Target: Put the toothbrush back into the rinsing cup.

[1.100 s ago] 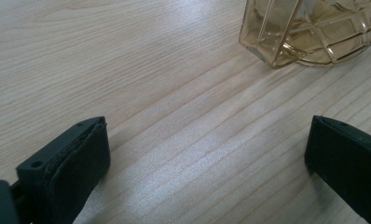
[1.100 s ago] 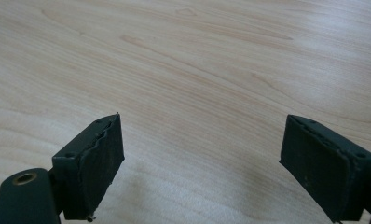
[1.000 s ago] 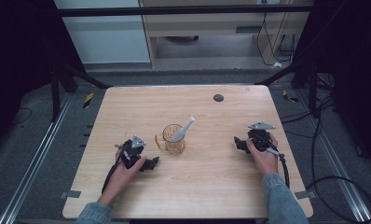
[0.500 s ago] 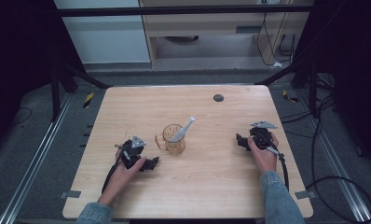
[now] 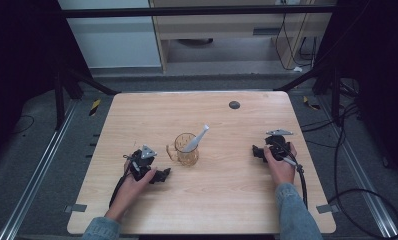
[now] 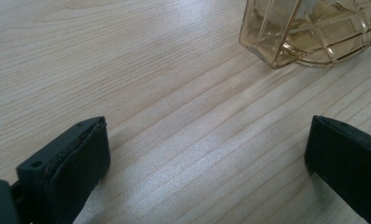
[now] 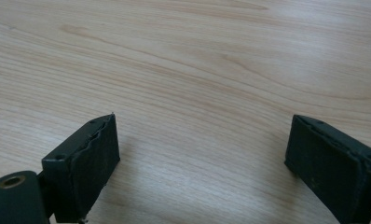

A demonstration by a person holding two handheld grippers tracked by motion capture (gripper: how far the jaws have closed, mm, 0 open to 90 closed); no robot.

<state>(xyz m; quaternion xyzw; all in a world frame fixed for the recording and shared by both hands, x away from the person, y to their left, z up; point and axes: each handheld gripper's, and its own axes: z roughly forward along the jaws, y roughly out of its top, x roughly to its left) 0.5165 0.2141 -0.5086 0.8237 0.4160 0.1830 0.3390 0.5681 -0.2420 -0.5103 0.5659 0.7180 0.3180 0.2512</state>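
Observation:
An amber glass mug stands mid-table with a pale grey spoon leaning out of it to the right. My left gripper rests on the wooden table just left and near of the mug, held by a hand, jaws wide apart and empty. In the left gripper view the mug's faceted base lies beyond the open left gripper. My right gripper rests to the mug's right, a hand on it. In the right gripper view the right gripper is open over bare wood.
A small dark round disc lies near the table's far edge. Black cables trail from the right gripper off the table's right side. A cabinet and metal frame legs stand beyond the far edge.
The right gripper has shifted slightly to the right and a little nearer. The left gripper, mug and spoon have stayed put.

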